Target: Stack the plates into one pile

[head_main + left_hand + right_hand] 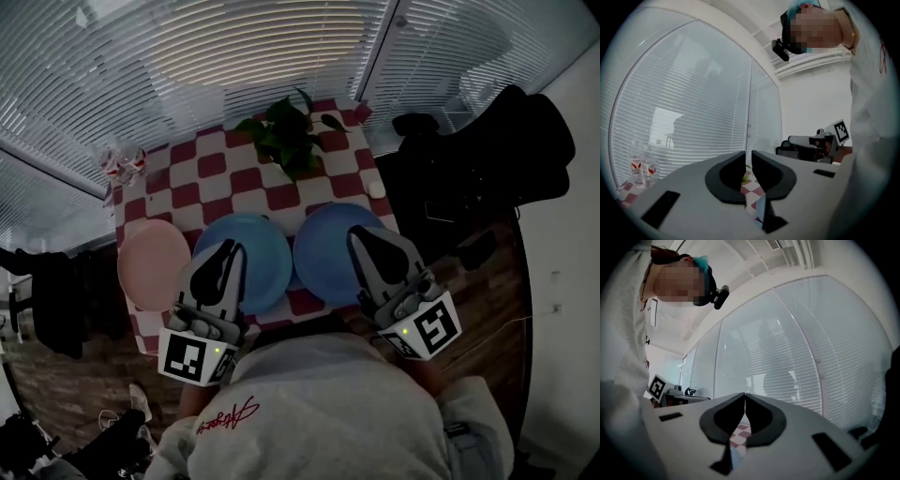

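Three plates (267,251), checked tablecloth (216,165), blinds (253,47); left gripper (228,247), right gripper (359,232) fingers (725,180) together, empty.

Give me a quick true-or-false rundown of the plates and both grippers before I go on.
1. Three plates lie on the checkered table: a pink plate, a light blue plate and a blue plate. True.
2. The plates are already in one pile. False: they lie in a row, side by side.
3. The left gripper holds the pink plate. False: its jaws are shut on nothing, over the light blue plate.
4. The right gripper is shut and empty. True.
5. The plant stands at the table's near edge. False: it stands at the far edge.
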`<state>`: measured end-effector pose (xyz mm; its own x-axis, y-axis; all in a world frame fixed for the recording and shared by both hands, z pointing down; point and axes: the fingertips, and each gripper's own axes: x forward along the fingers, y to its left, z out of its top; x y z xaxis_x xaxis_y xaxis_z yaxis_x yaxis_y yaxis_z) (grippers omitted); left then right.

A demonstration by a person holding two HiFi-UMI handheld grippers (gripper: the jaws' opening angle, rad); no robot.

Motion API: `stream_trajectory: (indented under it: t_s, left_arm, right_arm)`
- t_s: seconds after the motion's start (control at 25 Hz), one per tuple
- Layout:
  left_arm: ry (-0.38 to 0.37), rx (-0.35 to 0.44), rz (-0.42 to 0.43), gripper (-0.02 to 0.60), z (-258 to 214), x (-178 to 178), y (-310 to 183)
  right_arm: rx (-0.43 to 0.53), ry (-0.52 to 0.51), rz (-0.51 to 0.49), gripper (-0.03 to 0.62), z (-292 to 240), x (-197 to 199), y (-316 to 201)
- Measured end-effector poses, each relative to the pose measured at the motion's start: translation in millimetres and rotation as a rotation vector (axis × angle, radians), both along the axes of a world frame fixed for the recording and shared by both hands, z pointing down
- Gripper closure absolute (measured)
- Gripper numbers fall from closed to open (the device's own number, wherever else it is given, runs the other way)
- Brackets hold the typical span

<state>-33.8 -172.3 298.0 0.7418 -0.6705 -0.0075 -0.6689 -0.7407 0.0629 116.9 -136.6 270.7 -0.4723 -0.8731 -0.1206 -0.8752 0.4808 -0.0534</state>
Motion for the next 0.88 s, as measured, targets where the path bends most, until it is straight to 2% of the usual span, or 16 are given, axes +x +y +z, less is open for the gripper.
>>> stream_trajectory:
  t_s: [0.24,0.32,0.36,0.44,0.56,0.88]
  left_arm:
    - [-0.037,-0.003,0.168,0.541,7,32,5]
    - [-0.041,-0.001,0.211,0.534,9,43,5]
    - [-0.036,0.002,0.230,0.522,9,48,6]
    - [-0.044,-0.008,0.277,0.479,13,59,8]
    - [-0.094,-0.027,0.345,0.428,23,73,14]
    - [-0.140,-0.089,0.404,0.408,47,102,12]
  right_arm:
    - [-0.010,-0.017,0.113,0.577,5,22,14]
    - [-0.020,-0.018,0.148,0.542,8,28,19]
    - [-0.026,-0.018,0.164,0.514,10,32,21]
    - [-0.037,-0.020,0.202,0.503,14,39,27]
    - [-0.053,-0.021,0.262,0.491,20,49,37]
    - [-0.119,-0.032,0.375,0.462,48,76,57]
